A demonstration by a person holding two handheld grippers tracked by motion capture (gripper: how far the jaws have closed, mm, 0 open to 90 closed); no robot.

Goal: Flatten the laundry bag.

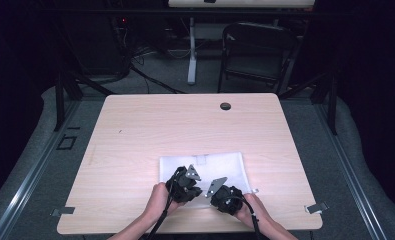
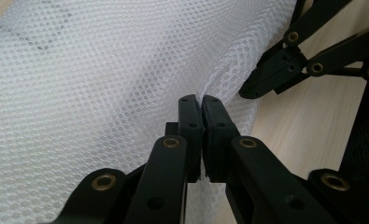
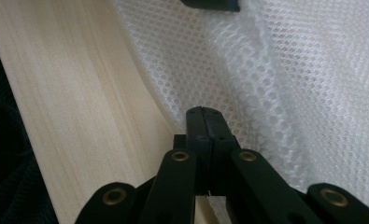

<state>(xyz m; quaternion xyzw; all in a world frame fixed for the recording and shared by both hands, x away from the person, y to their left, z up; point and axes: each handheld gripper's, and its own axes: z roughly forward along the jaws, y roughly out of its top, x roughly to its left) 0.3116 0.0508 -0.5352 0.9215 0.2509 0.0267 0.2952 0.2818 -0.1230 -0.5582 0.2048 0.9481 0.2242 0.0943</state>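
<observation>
A pale wood table (image 1: 135,130) is standing on grey carpet (image 1: 30,150), a round cable hole (image 1: 225,106) sitting near its far edge. Beyond it, a dark folding chair (image 1: 255,50) is waiting beside a white desk leg (image 1: 192,50). Cables (image 1: 145,75) are trailing over the floor, and darkness is swallowing the room's edges

Both my forearms come in from the near edge, hands close together, each wrapped round a gripper body. My left gripper (image 2: 202,100) has its jaws pressed together, tips meeting. My right gripper (image 3: 204,112) is the same, jaws clamped flush, sitting just beside the left and angled toward it.
</observation>
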